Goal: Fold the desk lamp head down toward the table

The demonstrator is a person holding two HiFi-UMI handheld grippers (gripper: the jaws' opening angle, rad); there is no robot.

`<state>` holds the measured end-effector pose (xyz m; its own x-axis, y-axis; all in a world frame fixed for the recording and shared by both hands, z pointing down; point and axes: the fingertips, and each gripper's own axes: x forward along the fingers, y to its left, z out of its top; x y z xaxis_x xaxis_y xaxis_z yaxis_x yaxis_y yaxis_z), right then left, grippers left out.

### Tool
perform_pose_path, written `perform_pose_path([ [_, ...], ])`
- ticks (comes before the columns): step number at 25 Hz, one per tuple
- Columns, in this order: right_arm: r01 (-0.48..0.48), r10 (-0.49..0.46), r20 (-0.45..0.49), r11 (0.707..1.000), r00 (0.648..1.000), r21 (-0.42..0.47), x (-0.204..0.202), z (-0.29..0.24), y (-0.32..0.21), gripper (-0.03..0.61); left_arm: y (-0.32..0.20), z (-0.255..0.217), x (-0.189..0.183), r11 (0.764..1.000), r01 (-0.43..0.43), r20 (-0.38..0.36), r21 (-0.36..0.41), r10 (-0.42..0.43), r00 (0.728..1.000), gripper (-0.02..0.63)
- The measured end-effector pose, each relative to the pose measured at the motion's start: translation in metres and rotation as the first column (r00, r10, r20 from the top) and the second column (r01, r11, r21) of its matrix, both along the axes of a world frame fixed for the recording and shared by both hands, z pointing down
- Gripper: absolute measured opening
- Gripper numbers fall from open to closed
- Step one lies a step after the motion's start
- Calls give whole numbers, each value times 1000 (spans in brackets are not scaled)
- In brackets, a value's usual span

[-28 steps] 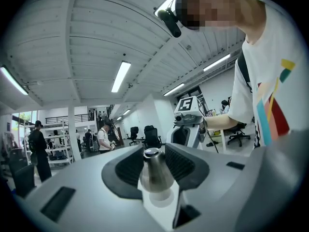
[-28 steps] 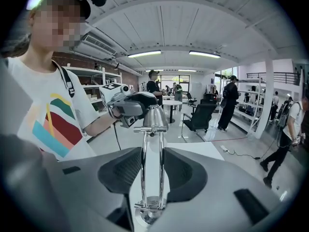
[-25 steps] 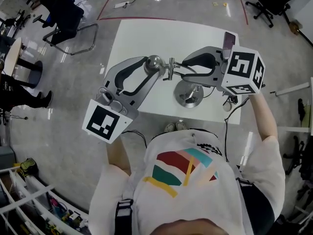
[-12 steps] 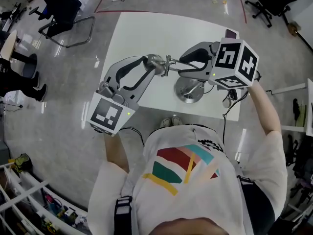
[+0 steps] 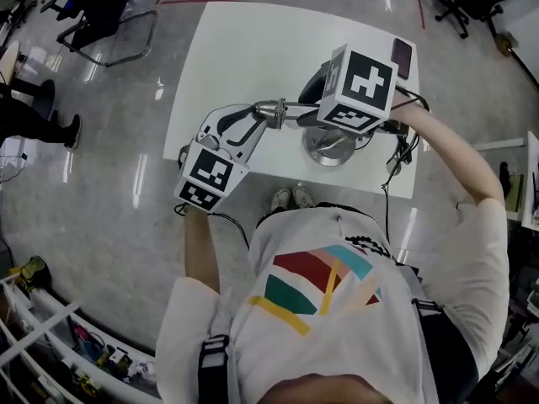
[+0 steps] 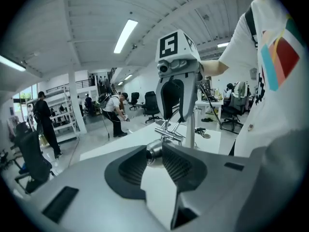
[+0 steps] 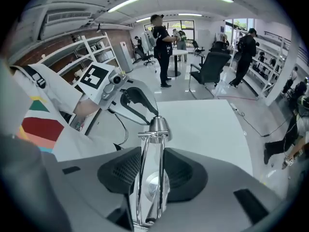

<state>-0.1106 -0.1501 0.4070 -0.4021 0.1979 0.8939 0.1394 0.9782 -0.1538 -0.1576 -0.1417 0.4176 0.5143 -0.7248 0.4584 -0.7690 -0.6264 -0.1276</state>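
Dropping: lamp head (image 5: 268, 108) lower in frame than 1s ago, fold underway
L gripper (image 5: 251, 118): jaws closing round it
R gripper (image 7: 152, 153): clamps lamp arm (image 7: 153, 135)

White table (image 5: 244, 57) stood on grey floor (image 5: 126, 183). Round chrome lamp base (image 5: 330, 150) sat on it nr the near edge, twd right side. Dark flat slab (image 5: 402, 55), poss. a phone, lay at far right corner. Black cable (image 5: 397, 165) hung off near right corner.
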Motion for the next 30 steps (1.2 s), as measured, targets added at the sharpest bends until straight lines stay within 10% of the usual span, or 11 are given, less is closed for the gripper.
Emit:
perform_pose_path([
  [12, 1, -6, -256, 1000, 967, -19, 11, 50, -6, 155, -11, 74, 29, 984, -75, -28, -159, 71, 997, 143],
  [30, -15, 0, -370, 999, 929, -39, 23, 75, -6, 155, -15, 108, 57, 967, -89, -40, -241, 82, 996, 141],
])
